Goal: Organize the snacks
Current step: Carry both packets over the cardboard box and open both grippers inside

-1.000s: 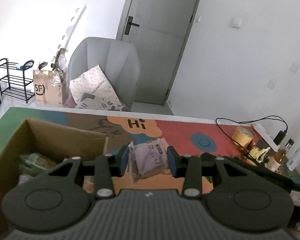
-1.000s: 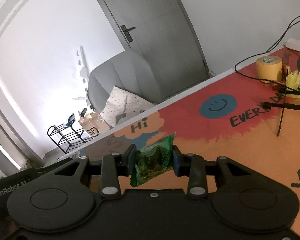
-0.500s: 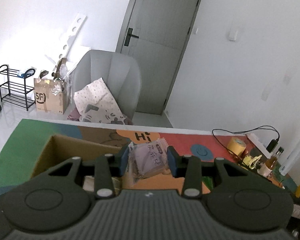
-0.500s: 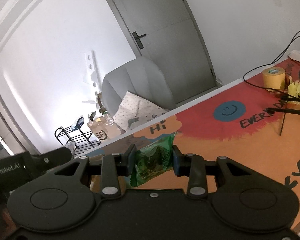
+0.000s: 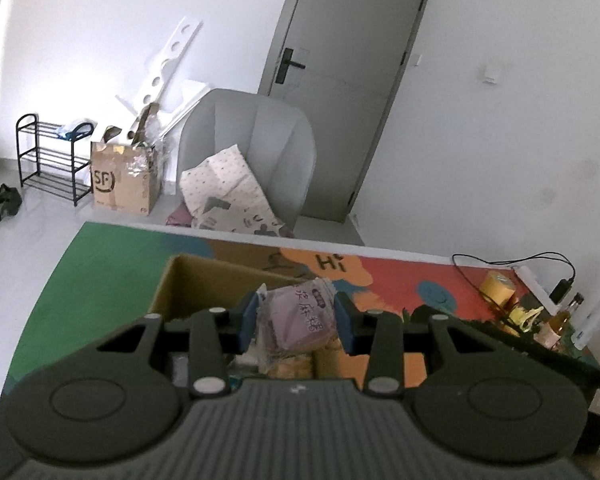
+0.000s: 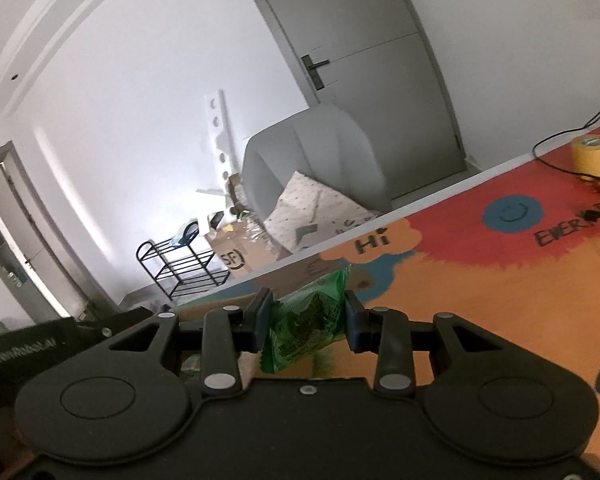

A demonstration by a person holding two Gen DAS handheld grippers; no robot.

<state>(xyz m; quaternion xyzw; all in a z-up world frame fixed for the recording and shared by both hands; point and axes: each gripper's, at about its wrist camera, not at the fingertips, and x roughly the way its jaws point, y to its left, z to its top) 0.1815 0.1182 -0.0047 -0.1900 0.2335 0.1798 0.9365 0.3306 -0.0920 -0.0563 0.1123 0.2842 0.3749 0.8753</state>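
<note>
The fingers (image 5: 249, 322) of the left gripper (image 5: 296, 320) are pinching a pale purple snack packet (image 5: 300, 320) from both sides. The packet has dark printed characters and a crinkled clear edge, and it hangs in the air above the open cardboard box (image 5: 204, 284). This box stands on the colourful counter (image 5: 112, 280), on its green part, and its inside wall is visible behind the packet. Below the packet some yellowish snacks (image 5: 288, 364) lie in the box, but they are partly hidden by the gripper body.

The fingers (image 6: 260, 318) of the right gripper (image 6: 306, 320) are pinching a green snack packet (image 6: 306, 320), which is tilted a little and reaches above and below the pads. Under it the edge of the same box (image 6: 216, 306) shows, with something pale green inside, too hidden to name. To the left of this gripper the dark body of the other gripper is seen.

Farther on the counter there are an orange cloud with "Hi" (image 6: 374, 240), a blue smiley face (image 6: 514, 214) and a roll of yellow tape (image 6: 592, 154) near black cables. Behind the counter stand a grey armchair (image 5: 252, 152) with a dotted cushion (image 5: 228, 196), a brown carton marked SF (image 5: 120, 180), a black shoe rack (image 5: 48, 160) and a grey door (image 5: 348, 80).
</note>
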